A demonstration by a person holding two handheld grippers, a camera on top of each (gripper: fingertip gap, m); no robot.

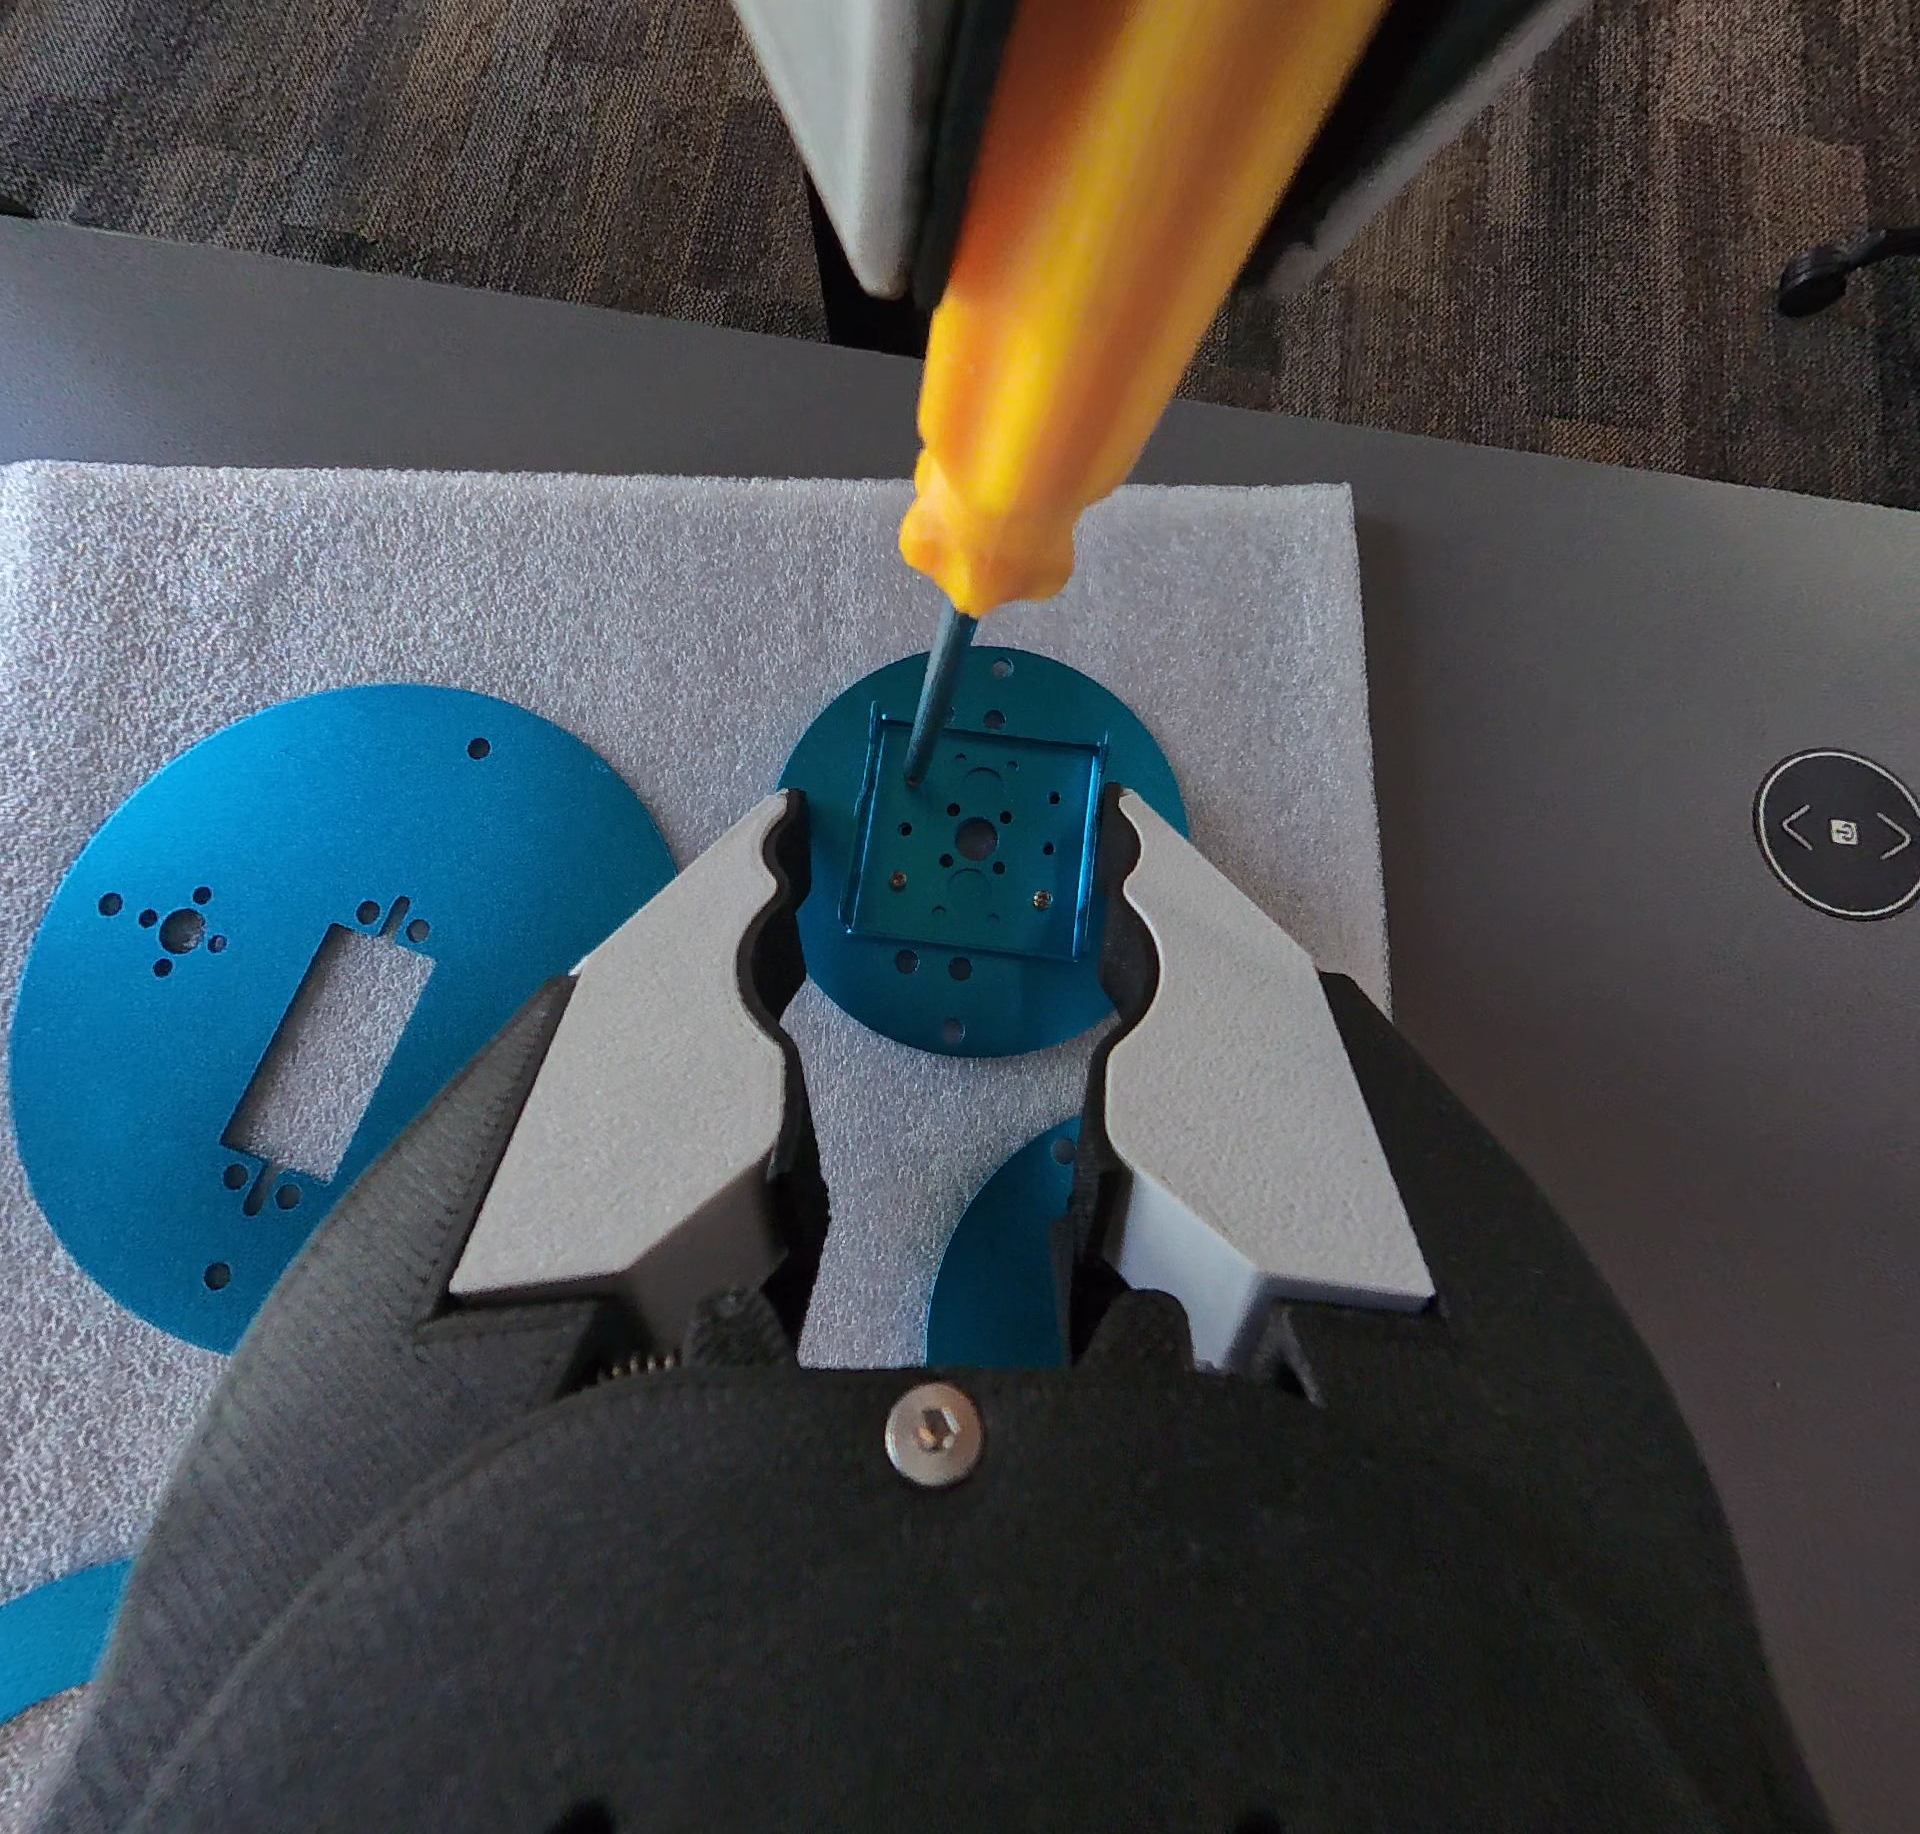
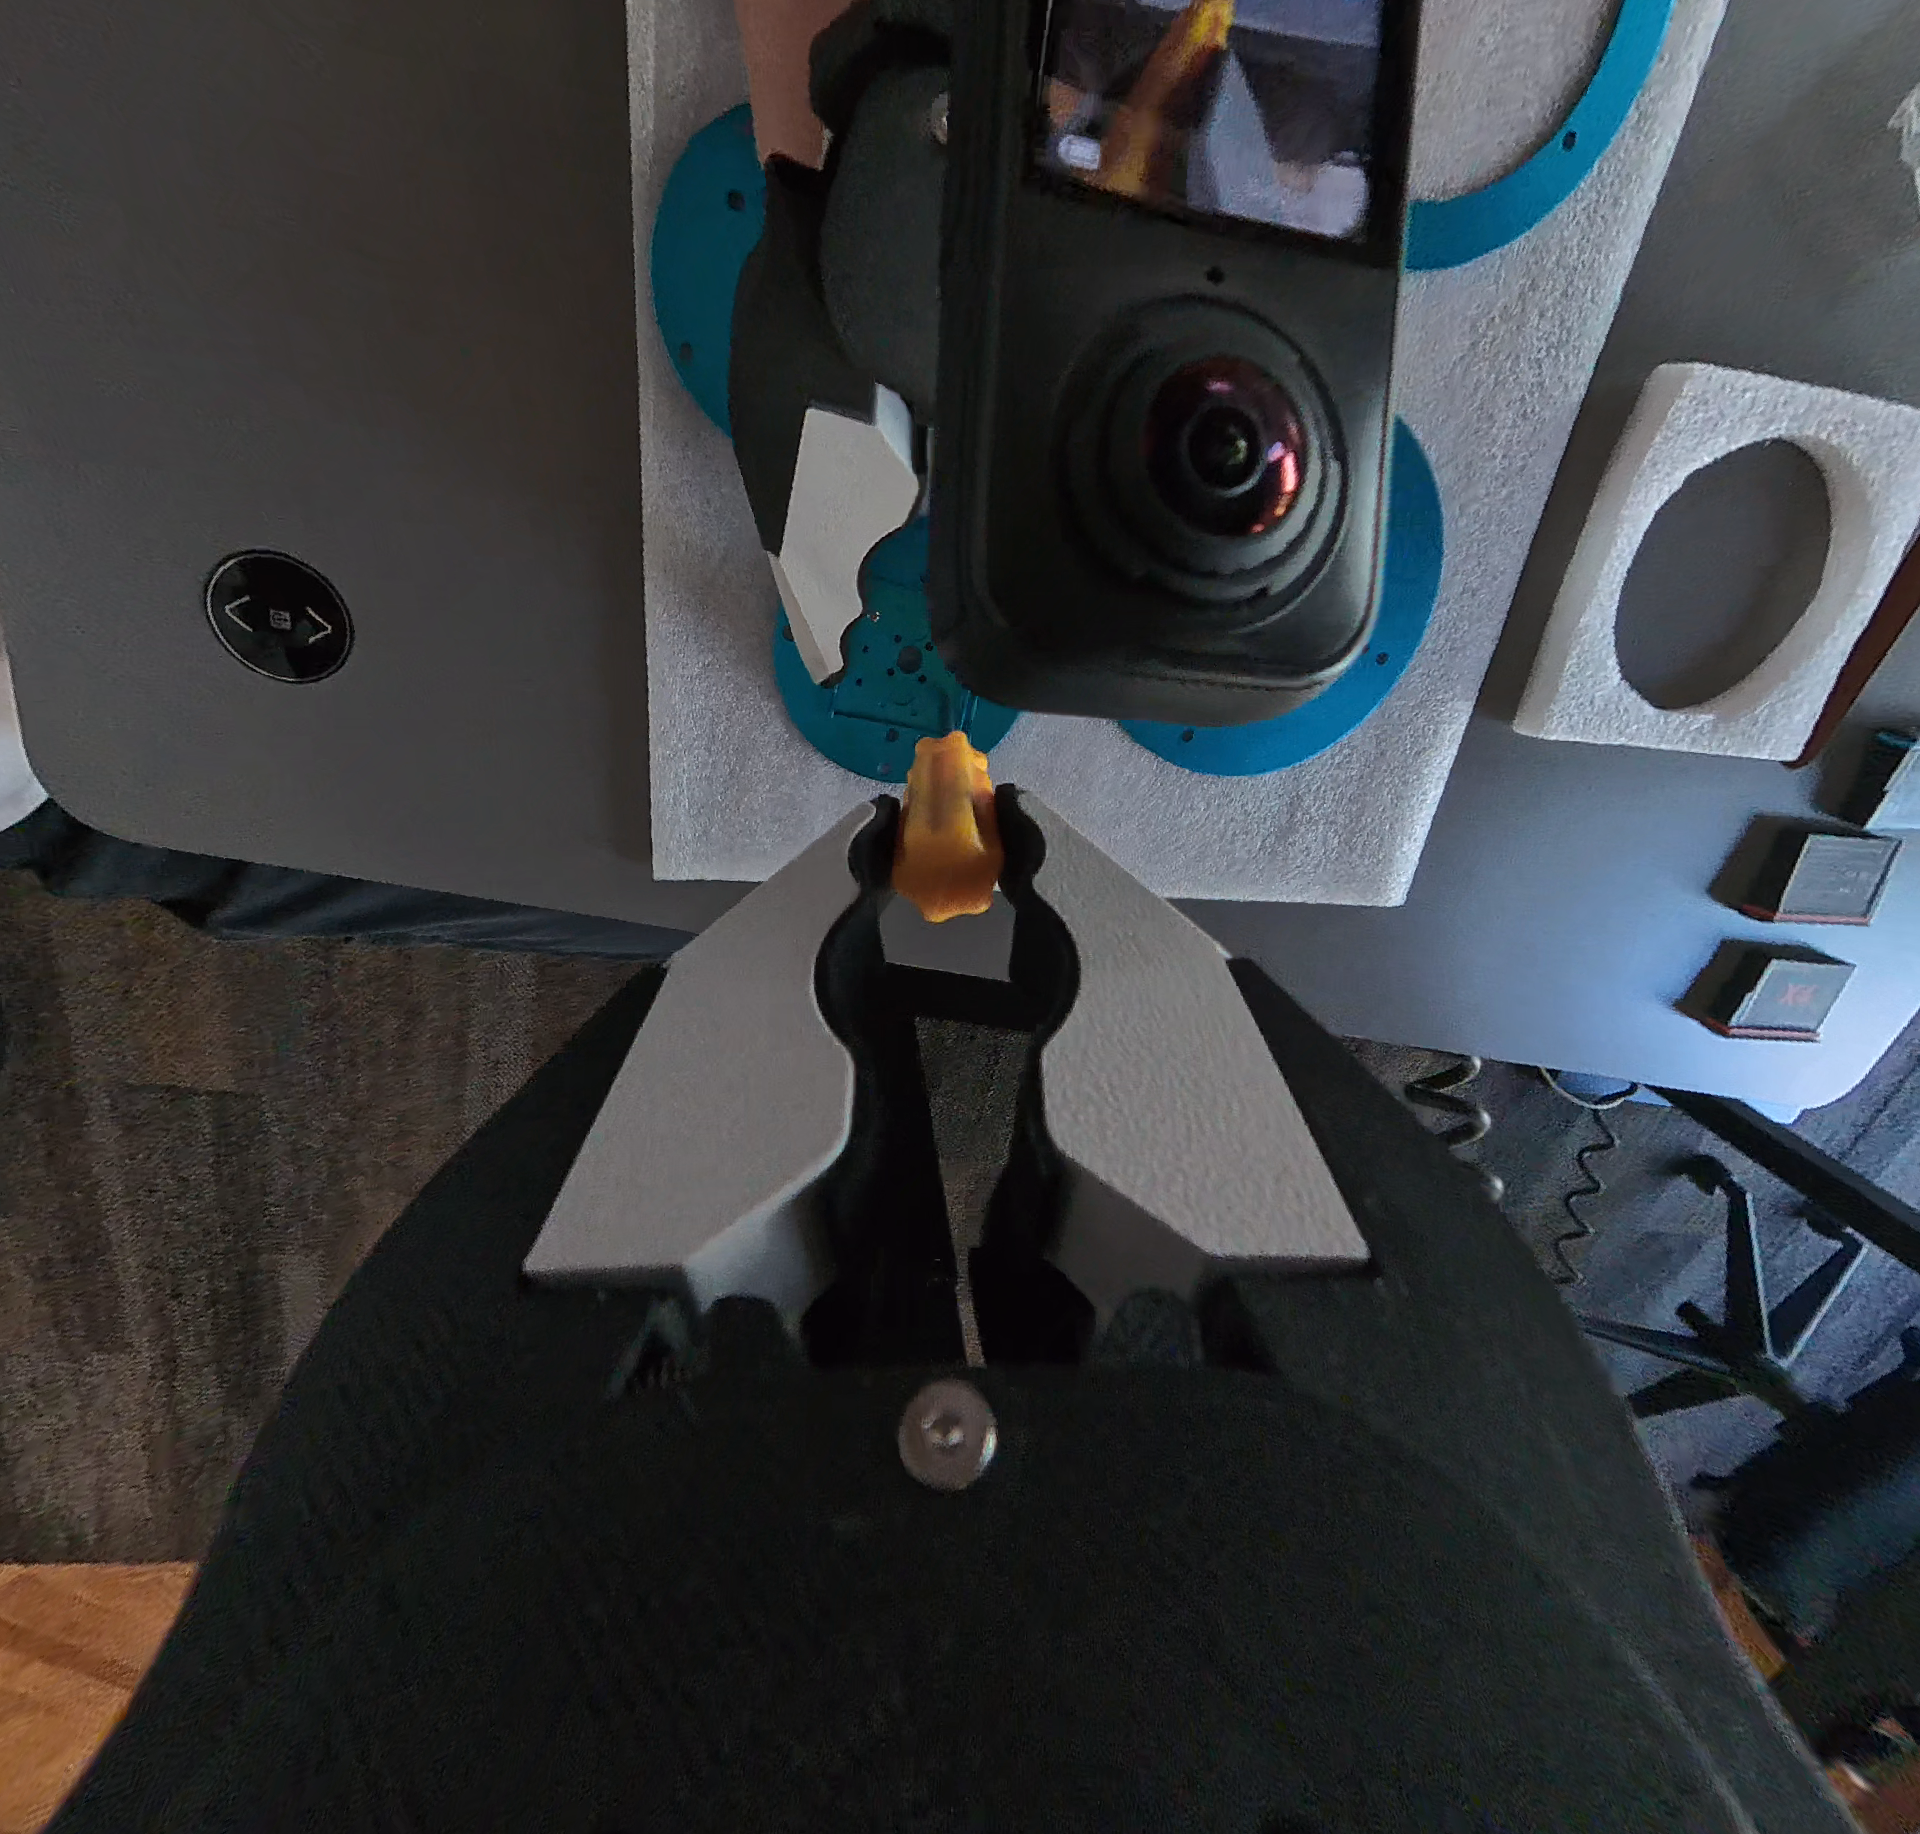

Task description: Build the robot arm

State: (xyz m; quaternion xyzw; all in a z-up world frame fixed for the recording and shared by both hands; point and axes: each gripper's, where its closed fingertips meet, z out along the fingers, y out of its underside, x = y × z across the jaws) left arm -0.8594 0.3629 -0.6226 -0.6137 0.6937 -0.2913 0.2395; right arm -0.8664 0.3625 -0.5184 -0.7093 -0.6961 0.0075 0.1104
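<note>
Left gripper points down at the foam sheet, its two grey fingers spread and pressed against opposite sides of a square blue bracket – clamped on it. The bracket sits on top of a small round blue plate drilled with many holes. Right gripper comes in from the opposite side, fingers closed on the handle of an orange screwdriver; in the left wrist view the screwdriver slants down steeply and its thin dark tip touches the bracket's far left corner. Blue plates counted in the left wrist view: the small one, a larger disc with a rectangular cutout just left of the left gripper, an edge between the fingers, another sliver at bottom left – four in all. Metal looks matte and anodised; the foam is white and pebbly; the table is smooth grey, with a round black button set into it. In the right wrist view a black camera on the left gripper fills the middle, and a white foam block with an oval hole lies to the right.
</note>
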